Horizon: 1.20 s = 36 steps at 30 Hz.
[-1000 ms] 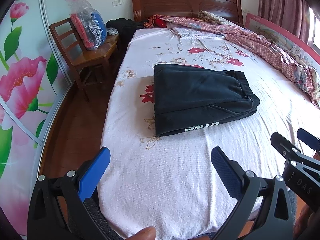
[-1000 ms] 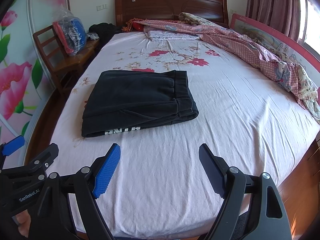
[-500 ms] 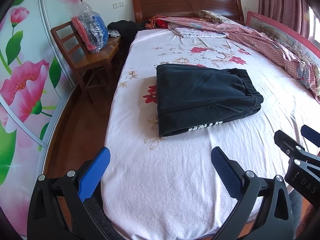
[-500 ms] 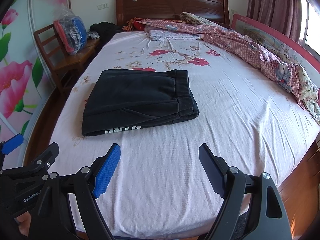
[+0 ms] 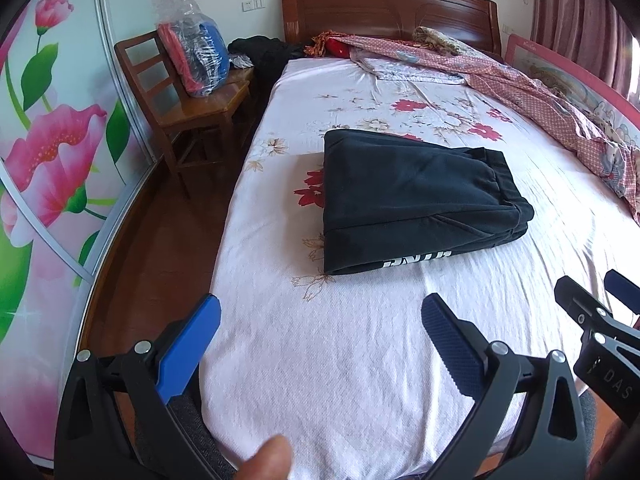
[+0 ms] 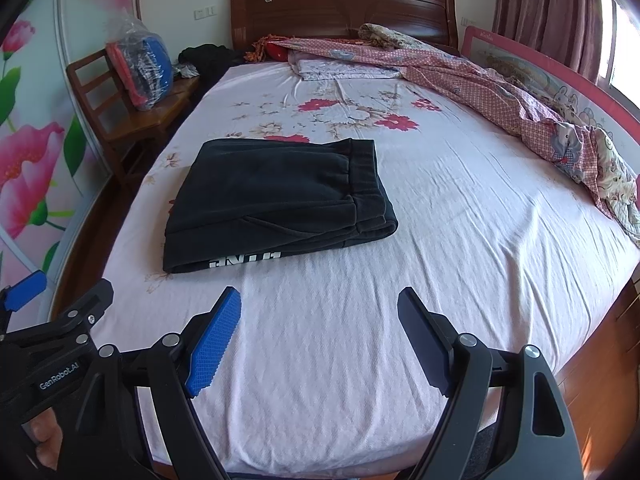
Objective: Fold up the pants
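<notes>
Black fabric, the pants (image 6: 276, 204), lies folded into a compact rectangle on the bed (image 6: 440, 240), left of centre, with white lettering showing along its near edge and the waistband at its right end. My left view alone shows a fingertip (image 5: 268, 460) at the bottom edge and more of the brown wooden floor (image 5: 160, 240) beside the bed; my right view alone shows the bright window (image 6: 620, 40) past the curtain and the full run of the crumpled red patterned quilt (image 6: 520, 96) down the far right side. The bed carries a pale pink sheet printed with red flowers, and a dark wooden headboard (image 6: 340, 8) stands at its far end. A wooden chair (image 5: 176, 92) with a plastic-wrapped bundle (image 5: 196, 56) stands left of the bed, against a wardrobe door (image 5: 48, 140) painted with large pink blossoms. My left tongs (image 5: 320, 336) stand spread wide, gripping nothing, over bare sheet near the foot of the bed. My right tongs (image 6: 320, 332) are likewise spread wide and empty, well short of the pants, touching nothing.
</notes>
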Each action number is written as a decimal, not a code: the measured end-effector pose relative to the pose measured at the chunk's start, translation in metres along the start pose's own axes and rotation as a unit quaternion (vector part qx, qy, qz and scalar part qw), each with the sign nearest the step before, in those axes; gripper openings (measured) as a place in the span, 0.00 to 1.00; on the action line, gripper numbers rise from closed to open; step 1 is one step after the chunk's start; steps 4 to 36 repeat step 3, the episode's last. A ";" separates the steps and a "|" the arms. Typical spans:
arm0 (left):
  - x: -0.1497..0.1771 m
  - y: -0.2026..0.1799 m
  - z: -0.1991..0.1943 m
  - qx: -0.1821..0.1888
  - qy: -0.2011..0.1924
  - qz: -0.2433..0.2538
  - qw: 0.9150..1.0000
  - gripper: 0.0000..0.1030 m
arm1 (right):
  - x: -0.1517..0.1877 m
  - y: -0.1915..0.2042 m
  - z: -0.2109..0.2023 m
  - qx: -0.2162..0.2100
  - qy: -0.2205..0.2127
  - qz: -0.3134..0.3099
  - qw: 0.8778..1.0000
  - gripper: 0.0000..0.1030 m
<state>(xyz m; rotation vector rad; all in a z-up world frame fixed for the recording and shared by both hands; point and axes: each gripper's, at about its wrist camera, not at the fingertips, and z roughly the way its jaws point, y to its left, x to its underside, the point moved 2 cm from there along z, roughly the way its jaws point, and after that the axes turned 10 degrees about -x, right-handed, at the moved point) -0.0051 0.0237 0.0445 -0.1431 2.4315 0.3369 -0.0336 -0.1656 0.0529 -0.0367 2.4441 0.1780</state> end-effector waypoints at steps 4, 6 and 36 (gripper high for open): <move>-0.001 -0.001 0.000 -0.005 0.001 0.008 1.000 0.98 | -0.001 -0.002 0.000 0.001 -0.001 0.002 1.000 0.78; -0.001 -0.001 0.000 -0.005 0.001 0.008 1.000 0.98 | -0.001 -0.002 0.000 0.001 -0.001 0.002 1.000 0.78; -0.001 -0.001 0.000 -0.005 0.001 0.008 1.000 0.98 | -0.001 -0.002 0.000 0.001 -0.001 0.002 1.000 0.78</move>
